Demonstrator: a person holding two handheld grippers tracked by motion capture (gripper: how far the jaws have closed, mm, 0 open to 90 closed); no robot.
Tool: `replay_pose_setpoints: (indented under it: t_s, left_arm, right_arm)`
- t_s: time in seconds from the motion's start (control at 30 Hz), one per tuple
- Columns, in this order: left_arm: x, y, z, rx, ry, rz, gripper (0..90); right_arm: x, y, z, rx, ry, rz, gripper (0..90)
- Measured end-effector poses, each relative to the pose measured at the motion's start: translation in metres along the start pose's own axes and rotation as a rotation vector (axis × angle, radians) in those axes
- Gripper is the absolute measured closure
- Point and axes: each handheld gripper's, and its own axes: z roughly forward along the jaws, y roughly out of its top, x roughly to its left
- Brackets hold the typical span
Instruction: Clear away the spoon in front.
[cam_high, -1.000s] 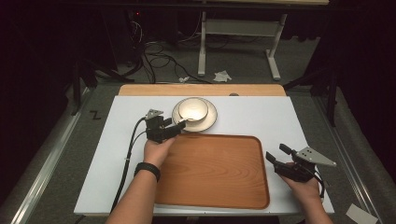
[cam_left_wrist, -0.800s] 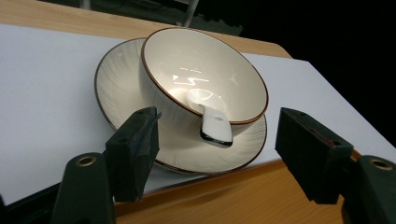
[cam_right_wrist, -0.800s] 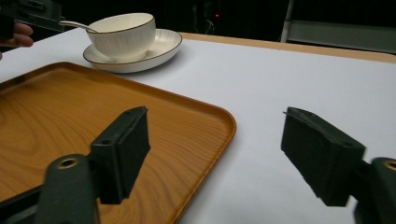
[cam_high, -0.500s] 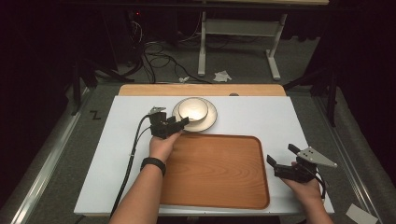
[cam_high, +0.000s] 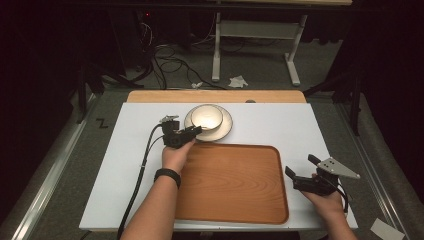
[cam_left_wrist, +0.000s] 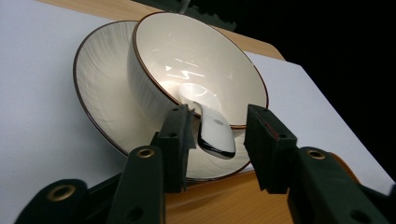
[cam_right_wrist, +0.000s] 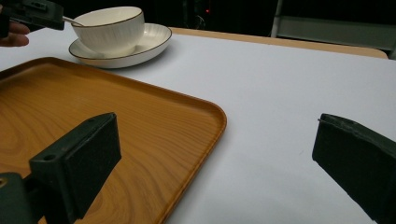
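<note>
A white bowl (cam_high: 207, 116) stands on a white saucer (cam_high: 226, 129) at the back of the table, behind a wooden tray (cam_high: 235, 180). A white spoon (cam_left_wrist: 215, 134) lies in the bowl with its handle sticking out over the rim. My left gripper (cam_high: 196, 131) is at the bowl's near-left side. Its jaws have just been closing around the spoon handle: the handle lies against one pad, and a gap shows at the other. My right gripper (cam_high: 300, 166) rests right of the tray, and its jaws have just opened wide with nothing between them.
The white tabletop (cam_high: 280, 125) has a wooden strip (cam_high: 215, 96) along its far edge. The left gripper's cable (cam_high: 142, 165) trails down the table's left half. In the right gripper view the tray's corner (cam_right_wrist: 205, 116) lies just left of bare table.
My left hand has moved right and forward to the bowl, and its jaws have narrowed around the spoon handle. The right hand has stayed beside the tray.
</note>
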Motion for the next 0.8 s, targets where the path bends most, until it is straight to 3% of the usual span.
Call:
replay_pose_setpoints:
  t_s: [0.17,0.33,0.8]
  left_arm:
    - [0.0008,-0.0014,0.003,0.012,-0.008,-0.013,73.2]
    - [0.0016,-0.0026,0.0048,0.023,-0.036,-0.032,74.0]
    - [-0.0009,-0.0031,0.0057,0.017,-0.022,-0.045,75.4]
  right_arm:
    - [-0.0005,-0.0008,0.0016,0.011,0.002,0.001,2.6]
    - [-0.0004,-0.001,0.002,0.013,0.004,-0.003,2.9]
    - [-0.0005,-0.0006,0.0008,0.003,0.003,-0.002,4.2]
